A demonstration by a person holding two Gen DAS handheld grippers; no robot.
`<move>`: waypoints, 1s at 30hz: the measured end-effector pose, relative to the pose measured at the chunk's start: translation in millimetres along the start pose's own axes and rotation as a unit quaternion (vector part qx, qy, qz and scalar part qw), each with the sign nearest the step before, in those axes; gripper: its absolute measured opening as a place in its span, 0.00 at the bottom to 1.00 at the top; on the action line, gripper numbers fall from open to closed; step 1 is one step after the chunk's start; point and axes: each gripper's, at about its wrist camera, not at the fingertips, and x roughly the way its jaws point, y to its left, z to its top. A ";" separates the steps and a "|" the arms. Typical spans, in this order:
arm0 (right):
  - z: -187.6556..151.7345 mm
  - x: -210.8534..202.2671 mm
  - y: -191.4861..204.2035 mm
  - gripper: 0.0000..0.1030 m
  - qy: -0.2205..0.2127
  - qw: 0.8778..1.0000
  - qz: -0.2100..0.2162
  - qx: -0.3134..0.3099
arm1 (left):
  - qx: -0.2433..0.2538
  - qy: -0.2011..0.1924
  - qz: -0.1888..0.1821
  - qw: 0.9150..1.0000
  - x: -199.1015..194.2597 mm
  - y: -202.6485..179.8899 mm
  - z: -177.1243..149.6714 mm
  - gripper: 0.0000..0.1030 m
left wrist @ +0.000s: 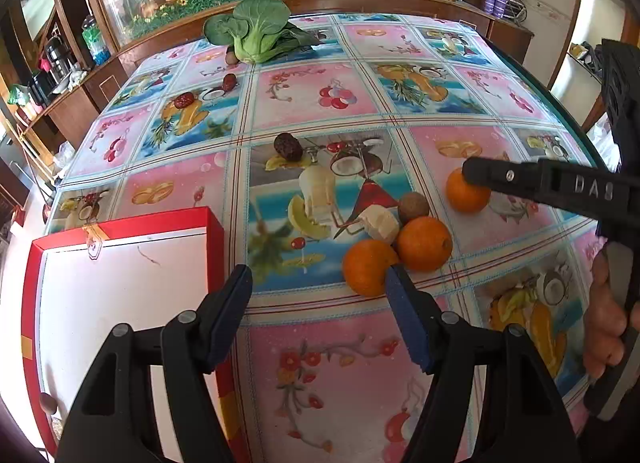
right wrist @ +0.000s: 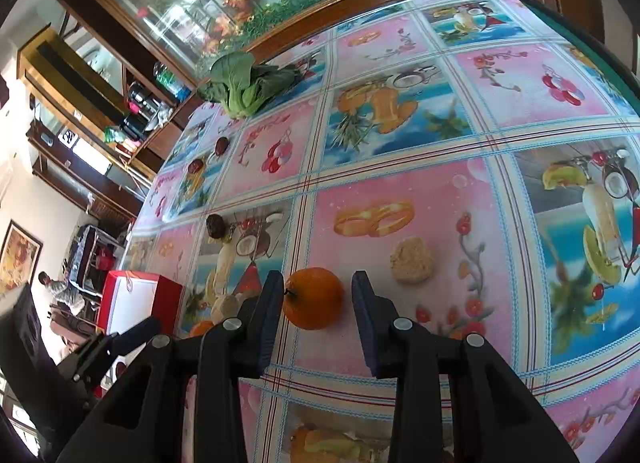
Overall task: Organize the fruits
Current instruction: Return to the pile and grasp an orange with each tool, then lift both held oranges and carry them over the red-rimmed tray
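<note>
Two grippers over a fruit-print table, each near an orange.

Left wrist view: the left gripper (left wrist: 320,283) hangs with its fingers spread and nothing between them; its right fingertip covers the edge of the nearest orange (left wrist: 366,267), but I cannot tell if it touches. A second orange (left wrist: 424,243) lies just beside it, with a small brown fruit (left wrist: 413,207) behind. A red box (left wrist: 120,303) with a white inside sits to the left, its long side running away from the camera. The right gripper (left wrist: 474,175) reaches in over a third orange (left wrist: 466,195). A bok choy (left wrist: 256,31) lies far back, its stem end toward the camera.

Right wrist view: the right gripper (right wrist: 316,295) has its fingers apart around that orange (right wrist: 314,299); the left pad is at its stem, which points left, the right pad stands clear. A pale beige chunk (right wrist: 412,261) lies just beyond.
</note>
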 end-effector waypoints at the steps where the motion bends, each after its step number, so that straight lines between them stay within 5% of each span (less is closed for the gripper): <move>1: 0.0 0.7 0.4 0.36 0.001 1.000 -0.002 -0.001 | 0.002 0.001 0.001 1.000 0.0 -1.7 1.2 0.68; 14: -4.6 10.9 13.6 0.36 0.013 0.999 -0.004 -0.030 | 0.015 0.030 -0.030 0.999 16.0 -15.5 -1.3 0.67; 23: -7.7 14.7 17.6 0.34 0.022 0.999 0.001 -0.041 | 0.001 0.029 -0.054 0.998 25.1 -7.2 3.1 0.34; 30: -4.2 4.6 9.9 0.33 -0.003 1.000 0.006 -0.018 | 0.001 0.021 -0.059 0.998 19.8 -11.8 4.3 0.33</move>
